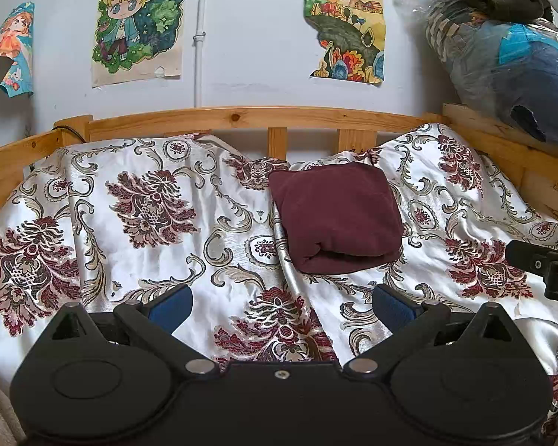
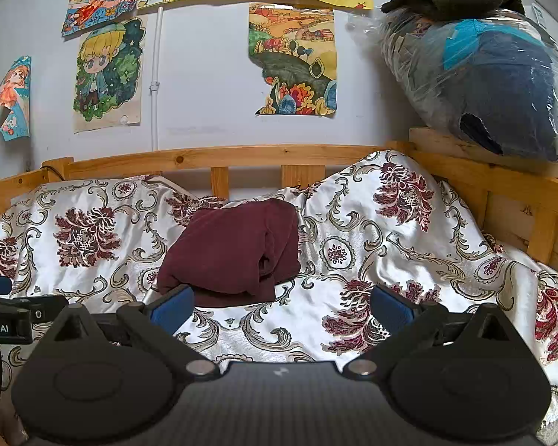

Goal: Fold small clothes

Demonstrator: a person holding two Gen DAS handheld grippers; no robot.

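Looking through my left wrist camera: my left claw [image 1: 281, 303] hangs spread wide above the bed cover, nothing between its blue pads [image 1: 171, 306].
Garment, left view: a maroon garment [image 1: 334, 217] lies folded into a squarish bundle on the bedspread [image 1: 130, 260], ahead of my left claw and apart from it, its rolled fold edge facing me.
Bed, left view: the floral bedspread is rumpled, with a ridge running just beside the bundle's left edge; a wooden bed rail [image 1: 241, 117] stands behind it.
Right edge, left view: my right claw [image 1: 550, 260] pokes in as a dark shape; from here I cannot tell how it stands.
Right wrist camera: my right claw [image 2: 282, 306] is likewise released and gaping, its pads [image 2: 390, 306] holding nothing.
Garment, right view: the maroon garment [image 2: 230, 252] sits ahead and left of centre, its near left corner just behind my left-hand pad; whether they touch I cannot tell.
Wall, right view: coloured drawings [image 2: 292, 59] are stuck above the rail [image 2: 223, 156], and a clear plastic bag of clothes [image 2: 483, 81] rests on the bed frame at the right, dark fabric piled on top.
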